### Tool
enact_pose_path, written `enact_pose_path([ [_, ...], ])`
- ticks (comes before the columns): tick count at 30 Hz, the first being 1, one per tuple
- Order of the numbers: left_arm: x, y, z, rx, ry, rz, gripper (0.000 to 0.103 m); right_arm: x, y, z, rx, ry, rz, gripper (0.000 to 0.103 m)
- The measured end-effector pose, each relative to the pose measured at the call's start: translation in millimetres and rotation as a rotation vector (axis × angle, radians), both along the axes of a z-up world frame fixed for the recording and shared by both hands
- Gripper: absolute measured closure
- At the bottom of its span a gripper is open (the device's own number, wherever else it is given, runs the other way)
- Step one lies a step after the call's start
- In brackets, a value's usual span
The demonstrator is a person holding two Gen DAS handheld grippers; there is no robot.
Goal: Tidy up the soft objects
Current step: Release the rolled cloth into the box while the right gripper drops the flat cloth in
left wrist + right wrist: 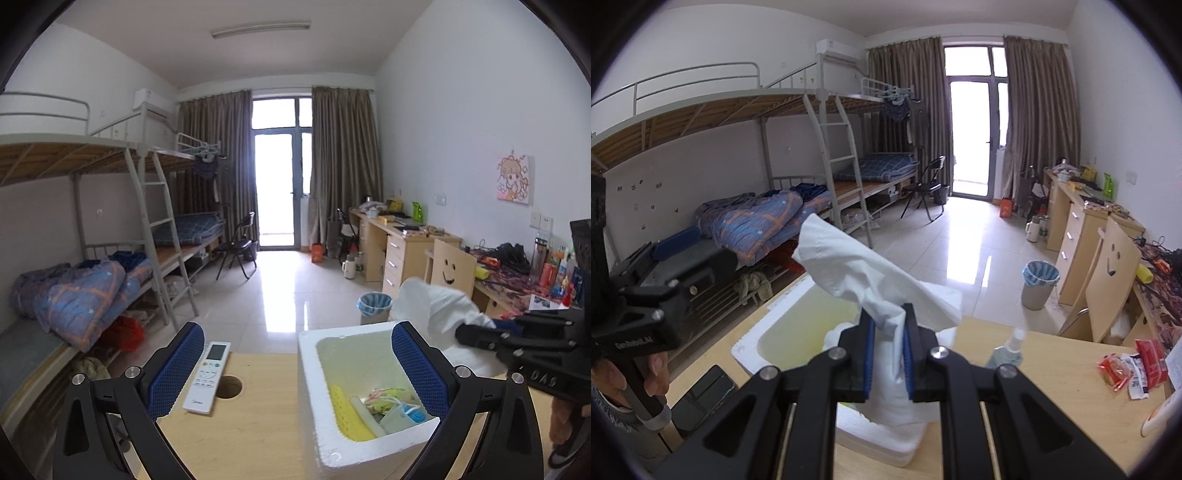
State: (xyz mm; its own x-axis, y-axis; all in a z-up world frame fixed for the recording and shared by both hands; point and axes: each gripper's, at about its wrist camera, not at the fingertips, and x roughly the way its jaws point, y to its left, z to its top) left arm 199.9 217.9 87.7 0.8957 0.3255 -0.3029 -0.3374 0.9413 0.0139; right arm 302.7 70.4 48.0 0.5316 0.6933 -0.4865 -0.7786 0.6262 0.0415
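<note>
My right gripper [888,325] is shut on a crumpled white cloth [864,273], which it holds above the white foam box [750,343] on the wooden table. In the left wrist view the same cloth [436,310] hangs at the right, beyond the box, pinched by the right gripper [463,332]. My left gripper [297,328] is open, its blue pads wide apart, with the foam box [310,387] partly between and below them. Inside the box lie a yellow dotted mat [347,417], a white roll [367,415] and small packets [388,398].
A white remote control [208,376] lies left of the box beside a cable hole [229,387]. A dark phone [701,391], a spray bottle [1008,350] and red snack packets [1134,365] are on the table. A hand holds the left gripper [713,264]. Bunk beds, chair and bin stand beyond.
</note>
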Motion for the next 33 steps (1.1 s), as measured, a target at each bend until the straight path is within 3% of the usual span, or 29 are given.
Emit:
enact_pose_path([
  [24, -13.3, 13.1, -6.2, -0.002, 0.006, 0.041, 0.001, 7.0, 20.4, -8.4, -0.016, 0.033, -0.010, 0.086],
  [25, -13.3, 14.1, -6.6, -0.006, 0.006, 0.044, 0.001, 8.0, 21.6, -7.7, -0.015, 0.032, -0.009, 0.084],
  [26, -13.5, 15.2, -6.2, -0.010, 0.005, 0.045, 0.001, 8.0, 22.0, -7.5, -0.013, 0.034, -0.008, 0.070],
  [27, -13.5, 15.1, -6.1, -0.013, 0.004, 0.048, 0.001, 8.9, 24.0, -6.8, -0.009, 0.036, -0.005, 0.048],
  [29, -13.4, 15.9, -5.9, -0.014, 0.005, 0.052, 0.001, 8.5, 24.5, -8.0, -0.005, 0.038, 0.001, 0.026],
  [33, -13.7, 16.9, -5.2, -0.011, 0.004, 0.052, 0.001, 8.4, 23.5, -6.7, -0.004, 0.038, -0.009, 0.025],
])
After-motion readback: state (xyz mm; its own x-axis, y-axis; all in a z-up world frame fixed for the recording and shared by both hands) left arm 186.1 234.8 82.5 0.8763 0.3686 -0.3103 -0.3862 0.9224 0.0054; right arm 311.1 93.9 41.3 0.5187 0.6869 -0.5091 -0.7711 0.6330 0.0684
